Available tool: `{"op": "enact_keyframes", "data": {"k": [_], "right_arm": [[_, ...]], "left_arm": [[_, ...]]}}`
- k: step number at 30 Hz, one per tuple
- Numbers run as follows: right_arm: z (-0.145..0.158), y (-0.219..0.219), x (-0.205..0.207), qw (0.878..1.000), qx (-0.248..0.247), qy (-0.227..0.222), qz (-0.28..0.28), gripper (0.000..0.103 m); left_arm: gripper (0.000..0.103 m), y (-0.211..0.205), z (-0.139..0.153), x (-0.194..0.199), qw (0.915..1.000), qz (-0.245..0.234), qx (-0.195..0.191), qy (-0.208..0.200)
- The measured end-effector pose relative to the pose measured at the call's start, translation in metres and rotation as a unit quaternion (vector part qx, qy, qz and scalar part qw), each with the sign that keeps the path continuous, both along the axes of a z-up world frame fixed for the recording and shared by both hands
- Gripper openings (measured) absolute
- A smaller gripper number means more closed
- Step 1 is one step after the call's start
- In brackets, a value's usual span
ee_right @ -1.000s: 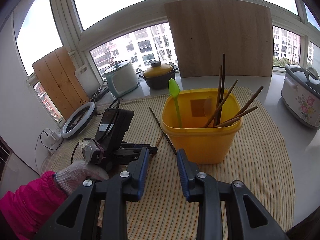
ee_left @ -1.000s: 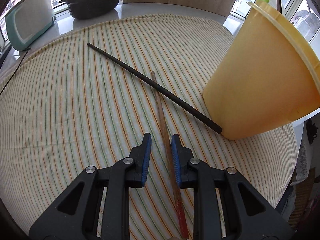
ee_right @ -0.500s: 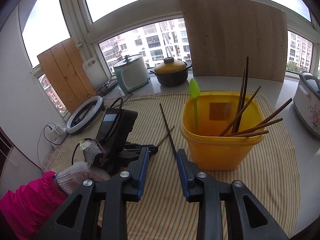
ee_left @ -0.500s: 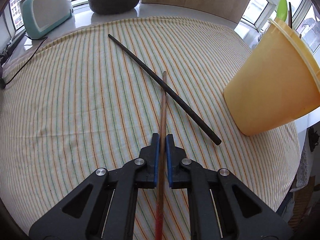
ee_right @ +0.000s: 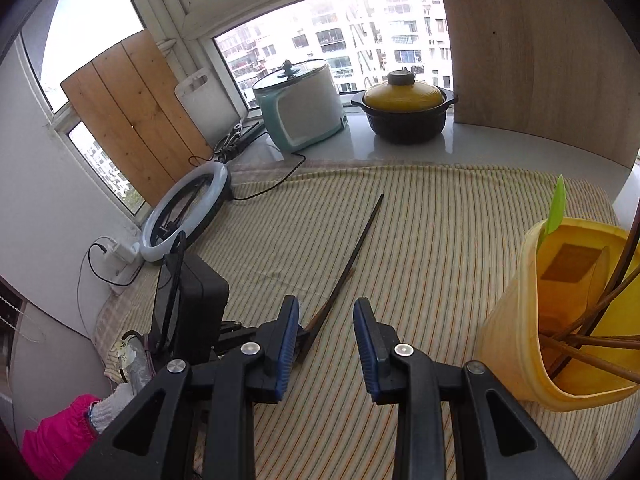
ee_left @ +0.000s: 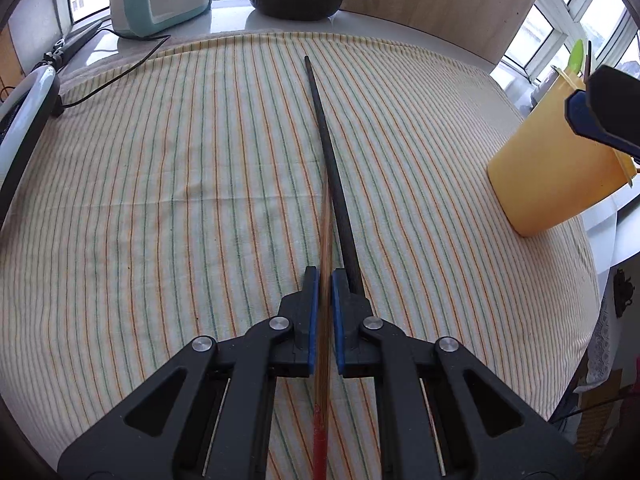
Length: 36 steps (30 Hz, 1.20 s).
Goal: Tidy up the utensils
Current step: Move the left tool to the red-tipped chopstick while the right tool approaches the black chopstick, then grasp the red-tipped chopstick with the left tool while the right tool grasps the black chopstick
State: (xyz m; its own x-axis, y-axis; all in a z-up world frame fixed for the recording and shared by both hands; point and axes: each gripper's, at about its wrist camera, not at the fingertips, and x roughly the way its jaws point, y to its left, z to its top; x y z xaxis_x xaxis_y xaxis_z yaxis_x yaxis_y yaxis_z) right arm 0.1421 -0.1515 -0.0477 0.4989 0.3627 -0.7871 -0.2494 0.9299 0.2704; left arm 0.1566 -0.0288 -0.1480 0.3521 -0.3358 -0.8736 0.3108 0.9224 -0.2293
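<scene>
My left gripper (ee_left: pixel 324 274) is shut on a brown wooden chopstick (ee_left: pixel 326 236) with a red end, which runs forward between the pads. A long black chopstick (ee_left: pixel 328 148) lies on the striped cloth just right of it, also in the right wrist view (ee_right: pixel 356 248). The yellow tub (ee_left: pixel 552 184) stands at the right; in the right wrist view the tub (ee_right: pixel 516 320) holds several chopsticks and a green spoon (ee_right: pixel 556 204). My right gripper (ee_right: pixel 326 320) is open and empty, above the cloth left of the tub.
A striped cloth (ee_left: pixel 160 184) covers the table. At the back stand a teal cooker (ee_right: pixel 300 108), a black pot with yellow lid (ee_right: pixel 404 108) and a wooden board (ee_right: pixel 532 52). A ring light (ee_right: pixel 184 212) and cables lie at the left edge.
My left gripper closed on the wooden chopstick and swung it into line with the black chopstick. My right gripper moved left, so the tub now sits at its right.
</scene>
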Motion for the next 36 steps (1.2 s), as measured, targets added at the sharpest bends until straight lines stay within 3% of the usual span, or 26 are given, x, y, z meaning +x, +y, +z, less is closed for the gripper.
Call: {"op": "enact_keyframes", "data": {"k": [3,9,20,27,36], "right_arm": [[-0.02,0.013,0.029,1.0,-0.004,0.026,-0.016,0.026],[-0.067,0.023,0.079,0.993,0.036,0.103,-0.044,0.021],[-0.106,0.039,0.123,0.988,-0.014,0.13,-0.08,0.018],[-0.107,0.041,0.131,0.99,-0.043,0.116,-0.072,0.006],[-0.107,0.022,0.114,0.989,-0.026,0.129,-0.067,0.005]], "left_arm": [[0.006,0.008,-0.001,-0.002,1.0,0.002,-0.006,0.001],[0.006,0.015,-0.003,-0.006,0.9999,0.001,-0.013,0.0],[0.006,0.022,-0.003,-0.013,0.9996,0.005,-0.028,0.004],[0.006,0.028,-0.001,-0.017,0.9994,0.003,-0.033,0.01],[0.006,0.045,0.0,-0.014,0.9992,0.022,-0.032,0.014]]}}
